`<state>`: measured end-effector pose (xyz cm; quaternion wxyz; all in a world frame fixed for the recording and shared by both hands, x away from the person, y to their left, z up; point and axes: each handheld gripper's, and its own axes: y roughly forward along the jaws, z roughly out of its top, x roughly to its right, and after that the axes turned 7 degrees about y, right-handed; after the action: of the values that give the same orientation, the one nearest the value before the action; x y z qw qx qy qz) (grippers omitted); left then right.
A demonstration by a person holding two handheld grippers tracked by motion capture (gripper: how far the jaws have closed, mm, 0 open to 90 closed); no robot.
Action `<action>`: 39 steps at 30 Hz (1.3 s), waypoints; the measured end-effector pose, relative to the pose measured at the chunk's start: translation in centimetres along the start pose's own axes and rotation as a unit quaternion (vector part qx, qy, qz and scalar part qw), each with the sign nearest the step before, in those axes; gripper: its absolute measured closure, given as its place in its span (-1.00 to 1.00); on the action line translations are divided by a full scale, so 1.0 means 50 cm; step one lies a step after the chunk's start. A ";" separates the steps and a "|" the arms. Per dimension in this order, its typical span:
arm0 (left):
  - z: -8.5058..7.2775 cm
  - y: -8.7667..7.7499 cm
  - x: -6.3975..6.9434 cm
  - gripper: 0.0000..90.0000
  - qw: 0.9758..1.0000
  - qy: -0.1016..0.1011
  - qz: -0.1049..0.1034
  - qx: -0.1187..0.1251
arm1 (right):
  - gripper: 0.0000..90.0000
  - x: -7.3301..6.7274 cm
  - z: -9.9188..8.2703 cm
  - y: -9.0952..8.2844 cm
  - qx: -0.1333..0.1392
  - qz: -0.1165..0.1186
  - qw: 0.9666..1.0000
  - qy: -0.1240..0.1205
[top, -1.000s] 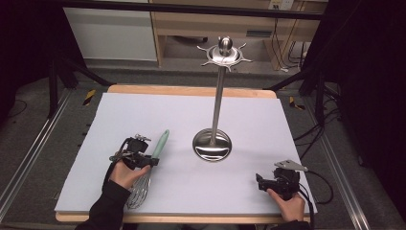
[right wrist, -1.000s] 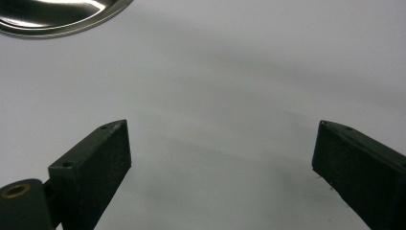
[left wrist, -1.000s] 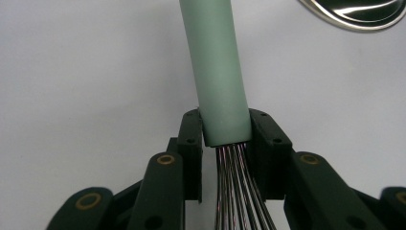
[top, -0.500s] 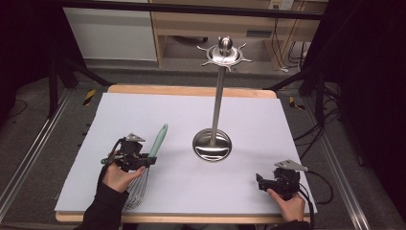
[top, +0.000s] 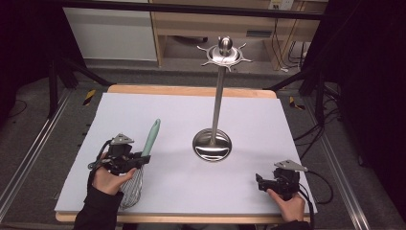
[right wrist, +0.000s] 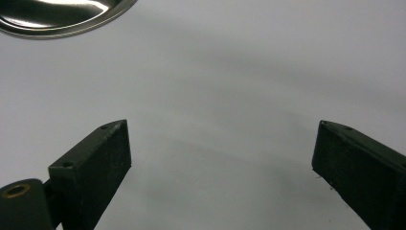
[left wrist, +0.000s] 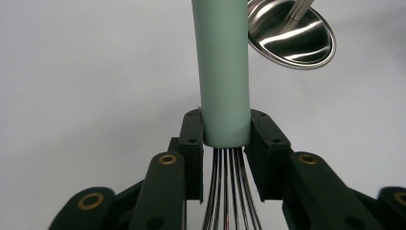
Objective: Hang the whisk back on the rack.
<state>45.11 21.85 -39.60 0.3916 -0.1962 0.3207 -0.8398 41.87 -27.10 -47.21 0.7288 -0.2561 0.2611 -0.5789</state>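
Each claw has 2 matte black jaws with brass-ringed pivot holes, a grey triangular plate on top and a black trailing cable; black sleeves cover both forearms.

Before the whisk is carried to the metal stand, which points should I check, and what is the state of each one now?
1. Left gripper shut on the whisk at the handle's lower end: ok.
2. Handle centred between both pads: ok.
3. Whisk wires free of the white mat: cannot tell.
4. Path across the mat to the stand free of things: ok.
5. Right gripper open, resting away from the stand: ok.
6. Free hook on the stand's top: cannot tell.
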 end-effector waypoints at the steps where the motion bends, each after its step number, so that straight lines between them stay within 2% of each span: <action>1: 0.000 0.000 0.001 0.53 1.000 0.000 0.001 0.004 | -0.85 0.000 0.000 0.000 0.000 0.000 1.000 0.000; 7: 0.002 -0.011 0.005 0.53 1.000 0.006 0.007 0.025 | -0.85 0.000 0.000 0.000 0.002 -0.001 1.000 -0.001; 12: 0.004 -0.027 0.004 0.53 0.999 0.004 0.010 0.044 | -0.85 -0.001 0.000 0.000 0.001 -0.001 1.000 0.001; 14: 0.006 -0.040 0.004 0.53 0.998 0.005 0.014 0.064 | -0.85 0.001 0.000 0.000 0.001 -0.001 1.000 -0.002; 19: 0.008 -0.052 0.005 0.53 0.996 0.008 0.018 0.083 | -0.85 0.000 0.000 0.000 0.002 -0.001 1.000 0.001; 22: 0.010 -0.061 0.007 0.53 0.995 0.012 0.021 0.098 | -0.85 0.000 0.000 0.000 0.002 -0.002 1.000 0.000; 23: 0.012 -0.067 0.008 0.53 0.993 0.014 0.023 0.111 | -0.85 0.000 0.000 -0.001 0.002 -0.001 1.000 0.003; 24: 0.012 -0.067 0.008 0.53 0.993 0.014 0.023 0.111 | -0.85 0.000 0.000 -0.001 0.002 -0.001 1.000 0.003; 26: 0.014 -0.076 0.010 0.53 0.991 0.015 0.025 0.127 | -0.85 0.000 0.000 -0.001 0.002 -0.001 1.000 0.001; 29: 0.017 -0.083 0.012 0.54 0.989 0.018 0.028 0.141 | -0.85 0.000 0.000 -0.001 0.002 -0.002 1.000 0.000; 30: 0.017 -0.083 0.012 0.54 0.989 0.018 0.028 0.141 | -0.85 0.000 0.000 -0.001 0.002 -0.002 1.000 0.000; 31: 0.018 -0.089 0.013 0.53 0.988 0.019 0.031 0.151 | -0.85 0.000 0.000 -0.001 0.003 -0.001 1.000 0.001; 35: 0.023 -0.099 0.016 0.54 0.984 0.023 0.033 0.171 | -0.85 0.000 0.000 -0.001 0.002 -0.002 1.000 0.002; 39: 0.028 -0.104 0.019 0.54 0.983 0.028 0.035 0.178 | -0.85 0.000 0.001 -0.001 0.002 -0.001 1.000 0.002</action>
<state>42.58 23.12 -34.90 0.4400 -0.0883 0.1838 -0.8746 41.85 -27.13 -47.15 0.7283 -0.2540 0.2606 -0.5806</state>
